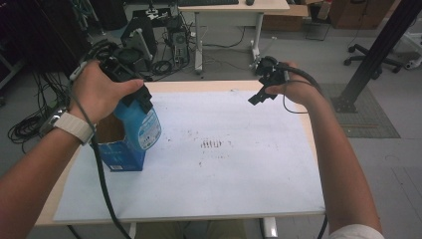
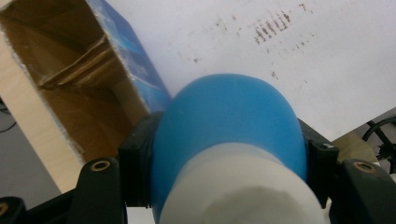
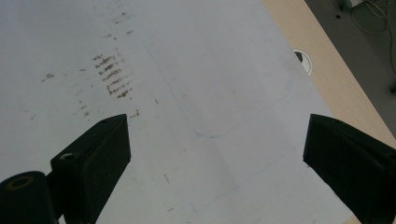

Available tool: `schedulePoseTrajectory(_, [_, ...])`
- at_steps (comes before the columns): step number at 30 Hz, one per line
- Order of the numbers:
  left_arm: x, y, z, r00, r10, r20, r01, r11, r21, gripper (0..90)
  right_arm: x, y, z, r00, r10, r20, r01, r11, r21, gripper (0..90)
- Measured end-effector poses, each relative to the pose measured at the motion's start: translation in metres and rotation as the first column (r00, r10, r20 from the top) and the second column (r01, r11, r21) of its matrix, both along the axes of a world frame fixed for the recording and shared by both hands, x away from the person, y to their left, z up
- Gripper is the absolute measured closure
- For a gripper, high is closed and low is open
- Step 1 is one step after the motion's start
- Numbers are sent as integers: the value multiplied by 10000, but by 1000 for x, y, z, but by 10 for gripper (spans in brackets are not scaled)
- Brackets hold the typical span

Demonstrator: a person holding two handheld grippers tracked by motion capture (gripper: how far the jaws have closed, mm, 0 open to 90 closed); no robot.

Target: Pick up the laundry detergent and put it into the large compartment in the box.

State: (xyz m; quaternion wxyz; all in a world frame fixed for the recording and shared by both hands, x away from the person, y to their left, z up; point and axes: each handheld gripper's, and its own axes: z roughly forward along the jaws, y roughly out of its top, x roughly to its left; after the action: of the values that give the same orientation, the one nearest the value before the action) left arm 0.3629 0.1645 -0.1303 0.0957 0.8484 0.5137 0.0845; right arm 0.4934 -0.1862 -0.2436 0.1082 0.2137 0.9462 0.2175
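Bottle (image 1: 142, 124), blue with a white neck, clamped between the black jaws of the left gripper (image 1: 137, 97); hangs tilted at about nine o'clock of the high view, lower end at the open mouth of a blue box (image 1: 119, 159). Box stands on the white sheet (image 1: 224, 174) near the left edge of the table (image 1: 199, 85), brown cardboard inside showing through the open top. In the left gripper view, bottle (image 2: 229, 121) bulges up from six o'clock, a jaw pressed against each flank; box (image 2: 70, 60) lies at ten o'clock, flaps and bare inner walls visible. Cannot tell whether bottle and box touch.

Right gripper (image 1: 263, 94) held in the air at about one o'clock of the high view, above the far edge of the sheet, well apart from bottle and box. Jaws spread wide in the right gripper view (image 3: 215, 149), nothing between them, just sheet beneath.

Patch of brown smudges (image 1: 211, 144) near the middle of the sheet, at three o'clock from the box; seen too at one o'clock in the left gripper view (image 2: 271, 28) and at ten o'clock in the right gripper view (image 3: 112, 77).
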Motion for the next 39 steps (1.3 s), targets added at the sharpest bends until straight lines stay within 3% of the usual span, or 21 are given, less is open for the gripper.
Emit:
schedulePoseTrajectory(11, [6,10,28,9979,591,277,-591,9983,0,371,1,-2,1,10000,-22,42,22,10000,-1,77])
schedulePoseTrajectory(25, [12,23,41,9920,1244,216,-1241,9922,-132,371,0,-3,2,10000,-19,52,19,10000,29,77])
schedulePoseTrajectory(28, [14,28,43,9879,1533,253,-1526,9879,-279,371,0,-4,2,10000,-33,55,33,10000,38,77])
schedulePoseTrajectory(39, [20,50,47,9721,2332,259,-2327,9723,-206,371,0,-5,2,10000,-74,57,73,9999,73,77])
